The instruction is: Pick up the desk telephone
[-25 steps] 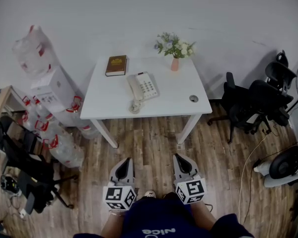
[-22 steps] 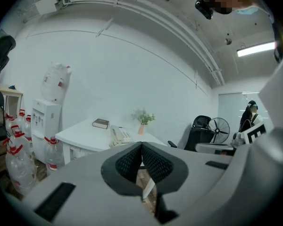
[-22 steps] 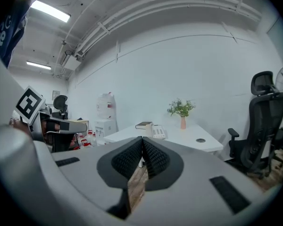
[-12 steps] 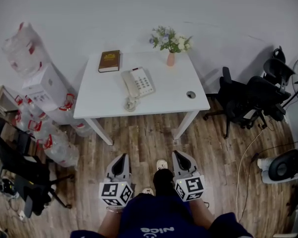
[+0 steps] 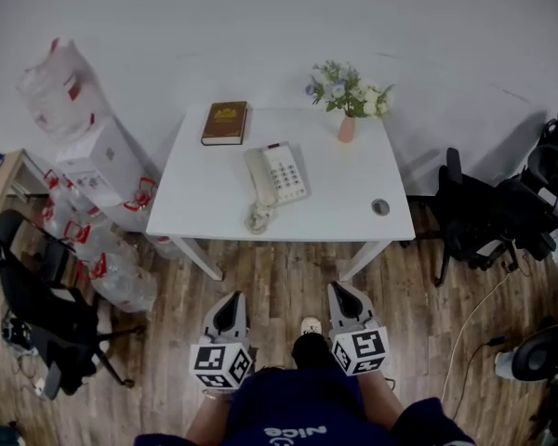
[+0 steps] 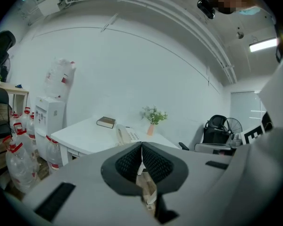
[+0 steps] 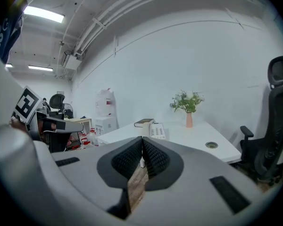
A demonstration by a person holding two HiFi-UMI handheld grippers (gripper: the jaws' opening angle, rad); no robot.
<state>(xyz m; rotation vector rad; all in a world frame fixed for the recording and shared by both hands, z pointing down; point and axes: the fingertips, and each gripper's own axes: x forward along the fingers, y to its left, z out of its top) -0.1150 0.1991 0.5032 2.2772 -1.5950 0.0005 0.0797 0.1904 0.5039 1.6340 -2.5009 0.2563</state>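
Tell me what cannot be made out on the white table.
Telephone: key labels too small in the head view; its near end hidden behind the left gripper in the left gripper view.
Book: cover title too small, all views.
Table: far legs hidden under its top, head view.

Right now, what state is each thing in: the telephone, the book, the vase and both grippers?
desk telephone: handset on its cradle, flat on the table, untouched.
book: closed, lying flat.
vase: upright, holding flowers.
left gripper: shut, empty, short of the table.
right gripper: shut, empty, short of the table.
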